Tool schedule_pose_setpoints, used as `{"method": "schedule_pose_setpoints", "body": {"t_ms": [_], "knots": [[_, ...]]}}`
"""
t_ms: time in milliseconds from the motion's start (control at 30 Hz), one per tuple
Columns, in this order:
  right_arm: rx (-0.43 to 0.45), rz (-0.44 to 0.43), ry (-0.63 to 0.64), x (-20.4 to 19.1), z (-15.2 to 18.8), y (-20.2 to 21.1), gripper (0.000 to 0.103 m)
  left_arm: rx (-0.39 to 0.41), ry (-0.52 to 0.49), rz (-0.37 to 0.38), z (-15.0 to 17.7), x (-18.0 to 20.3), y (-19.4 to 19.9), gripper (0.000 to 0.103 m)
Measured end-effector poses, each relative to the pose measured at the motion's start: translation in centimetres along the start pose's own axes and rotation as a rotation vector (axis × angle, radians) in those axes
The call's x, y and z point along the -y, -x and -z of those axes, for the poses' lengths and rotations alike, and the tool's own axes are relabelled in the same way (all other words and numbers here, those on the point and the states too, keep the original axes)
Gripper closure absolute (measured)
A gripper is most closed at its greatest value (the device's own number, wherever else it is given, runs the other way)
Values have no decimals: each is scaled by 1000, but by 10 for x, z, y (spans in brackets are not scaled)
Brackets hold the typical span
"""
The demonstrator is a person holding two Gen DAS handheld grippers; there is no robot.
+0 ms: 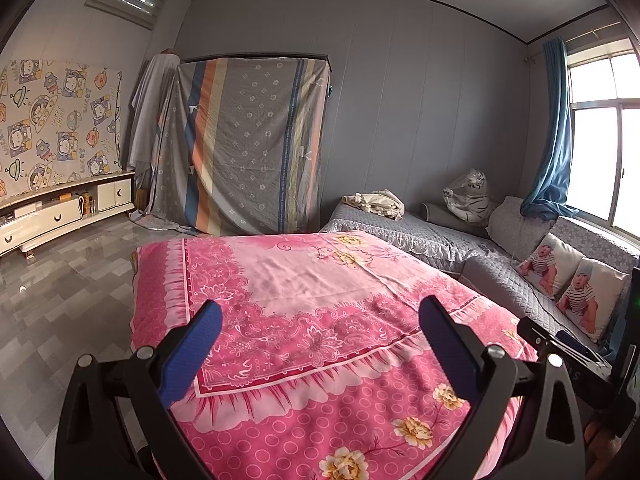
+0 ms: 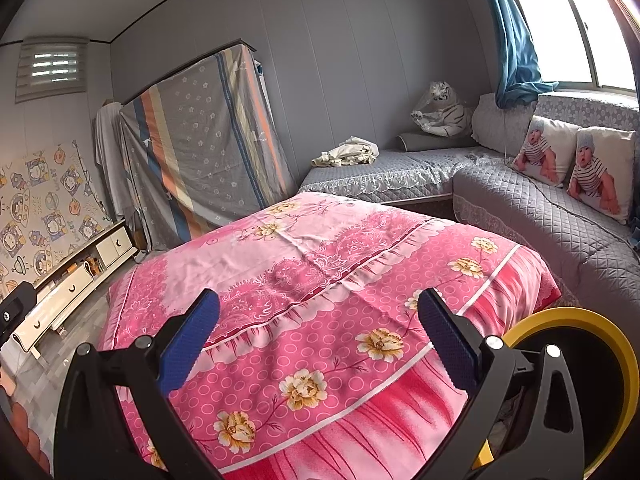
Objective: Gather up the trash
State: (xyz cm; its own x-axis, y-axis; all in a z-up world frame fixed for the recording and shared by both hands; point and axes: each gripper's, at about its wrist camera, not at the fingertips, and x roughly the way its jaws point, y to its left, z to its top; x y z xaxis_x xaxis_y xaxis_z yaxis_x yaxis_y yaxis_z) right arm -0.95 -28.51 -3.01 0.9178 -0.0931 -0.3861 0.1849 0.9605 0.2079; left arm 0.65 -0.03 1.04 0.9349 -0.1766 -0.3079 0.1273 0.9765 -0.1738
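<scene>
Both the left gripper (image 1: 320,320) and right gripper (image 2: 319,312) hover released, empty, above the pink floral cloth (image 2: 320,264). No trash shows on it. A yellow-rimmed bin (image 2: 568,320) sits near right, its contents unclear.

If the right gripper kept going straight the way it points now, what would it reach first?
Most likely the pink floral cloth spread over the table: the open right gripper points slightly down at it, with nothing between. Exact depth is hard to judge through the fisheye.

Daylight's pouring in from the window (image 2: 560,24) off to the right beyond the fingers, totally blown out white there, room's otherwise softly lit and sharp, with heavy fisheye bending and dark vignette at the corners.
</scene>
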Motion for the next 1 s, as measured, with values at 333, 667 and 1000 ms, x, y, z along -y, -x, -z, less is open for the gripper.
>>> {"method": "schedule_pose_setpoints", "body": {"t_ms": [333,667,1000], "knots": [[-5,1,-1,0,2,-3,8,-2,2,2,0,-1,-1,8],[-18,-1,-4,1,5,-7,8,-8,1,2,-1,-1,-1,8],[-28,-1,-9,2,7,-9,8,-3,5,0,1,-2,-2,8]]}}
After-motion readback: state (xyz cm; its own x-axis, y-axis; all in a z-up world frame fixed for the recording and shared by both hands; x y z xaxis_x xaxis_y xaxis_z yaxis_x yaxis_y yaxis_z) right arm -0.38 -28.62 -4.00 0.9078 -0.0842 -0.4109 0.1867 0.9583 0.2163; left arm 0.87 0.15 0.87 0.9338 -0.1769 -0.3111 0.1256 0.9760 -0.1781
